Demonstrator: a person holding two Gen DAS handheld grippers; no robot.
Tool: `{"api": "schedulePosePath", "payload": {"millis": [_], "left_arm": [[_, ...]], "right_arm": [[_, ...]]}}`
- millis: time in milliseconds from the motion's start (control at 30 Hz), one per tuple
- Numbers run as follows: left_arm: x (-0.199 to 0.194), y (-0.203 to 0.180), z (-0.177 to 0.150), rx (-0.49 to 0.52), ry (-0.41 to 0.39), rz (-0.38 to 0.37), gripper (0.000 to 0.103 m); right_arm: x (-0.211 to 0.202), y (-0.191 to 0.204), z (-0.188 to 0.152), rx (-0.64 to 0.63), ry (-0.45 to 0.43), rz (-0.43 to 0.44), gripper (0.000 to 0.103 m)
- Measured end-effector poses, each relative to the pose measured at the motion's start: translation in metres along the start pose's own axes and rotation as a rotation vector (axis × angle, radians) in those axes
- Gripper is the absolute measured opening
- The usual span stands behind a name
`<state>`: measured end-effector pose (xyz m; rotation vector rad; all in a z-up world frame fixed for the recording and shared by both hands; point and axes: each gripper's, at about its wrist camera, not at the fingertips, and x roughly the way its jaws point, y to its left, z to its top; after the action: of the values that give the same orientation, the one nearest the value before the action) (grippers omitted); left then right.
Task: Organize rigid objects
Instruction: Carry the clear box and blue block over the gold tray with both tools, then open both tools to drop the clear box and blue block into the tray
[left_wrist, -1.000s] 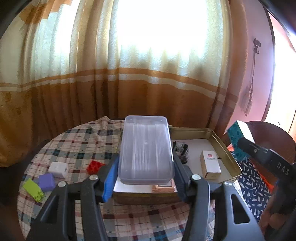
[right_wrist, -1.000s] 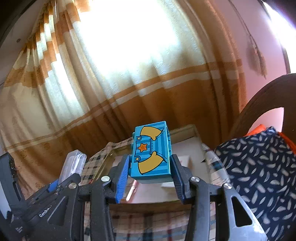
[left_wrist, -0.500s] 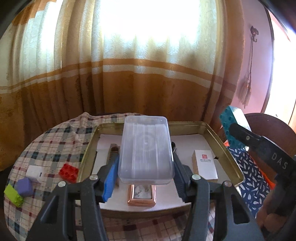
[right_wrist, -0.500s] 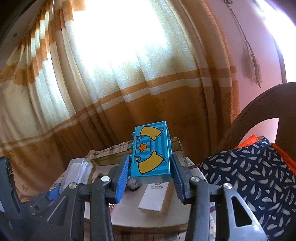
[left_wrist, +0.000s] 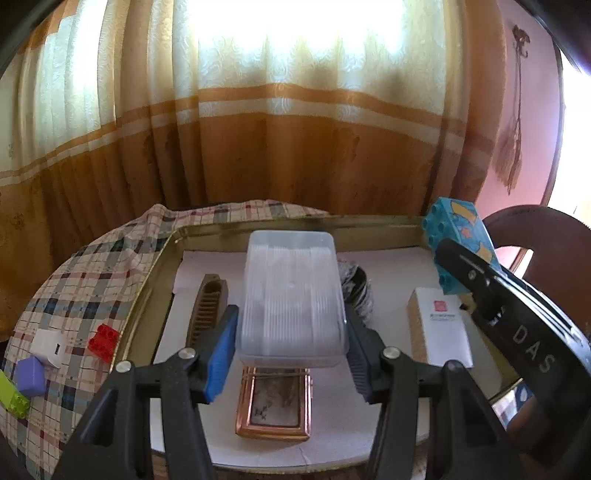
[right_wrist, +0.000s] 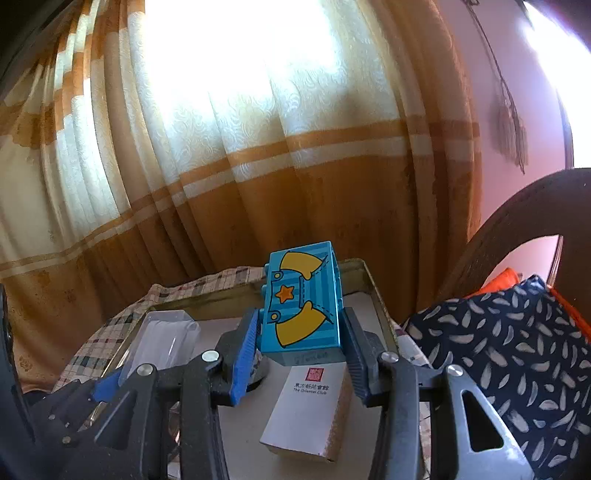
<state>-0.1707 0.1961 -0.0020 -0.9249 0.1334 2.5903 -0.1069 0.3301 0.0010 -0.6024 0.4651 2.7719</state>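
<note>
Tools (left_wrist: 290, 350) above tray (left_wrist: 369, 223), curtain (left_wrist: 295, 155) behind

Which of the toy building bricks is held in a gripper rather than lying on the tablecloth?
The blue brick with the orange star, clamped in the right gripper over the tray. The red brick, purple brick and green brick lie on the cloth.

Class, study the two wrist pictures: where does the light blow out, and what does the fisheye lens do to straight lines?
Left wrist view: the window behind the curtain is blown out white, and the tray rim bows. Right wrist view: the same backlight washes out the curtain top, the blue block stays sharp, and the dark corners vignette.
</note>
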Motion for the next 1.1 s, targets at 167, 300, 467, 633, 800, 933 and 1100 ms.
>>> {"api": "schedulePosePath", "payload": {"millis": [167, 300, 467, 633, 800, 933, 1100], "left_arm": [[0.012, -0.001, -0.006, 0.001, 0.029, 0.014, 0.054], [0.016, 0.000, -0.007, 0.000, 0.030, 0.027, 0.054], [0.018, -0.002, -0.006, 0.003, 0.026, 0.043, 0.054], [0.010, 0.005, -0.007, -0.033, -0.004, 0.077, 0.081], [-0.019, 0.010, -0.014, -0.044, -0.132, 0.156, 0.102], [-0.035, 0.012, -0.020, -0.008, -0.196, 0.256, 0.103], [-0.045, 0.030, -0.024, -0.041, -0.209, 0.298, 0.103]], "right_arm": [[0.006, -0.004, 0.001, 0.025, 0.017, 0.015, 0.047], [0.008, -0.005, 0.001, 0.030, 0.023, 0.020, 0.047], [0.009, -0.005, 0.001, 0.034, 0.033, 0.024, 0.048], [0.007, -0.007, 0.001, 0.048, 0.028, 0.029, 0.056], [-0.008, -0.006, -0.001, 0.050, -0.046, 0.001, 0.064], [-0.027, 0.002, -0.003, 0.017, -0.139, -0.040, 0.069], [-0.043, 0.012, -0.006, -0.034, -0.213, -0.097, 0.077]]}}
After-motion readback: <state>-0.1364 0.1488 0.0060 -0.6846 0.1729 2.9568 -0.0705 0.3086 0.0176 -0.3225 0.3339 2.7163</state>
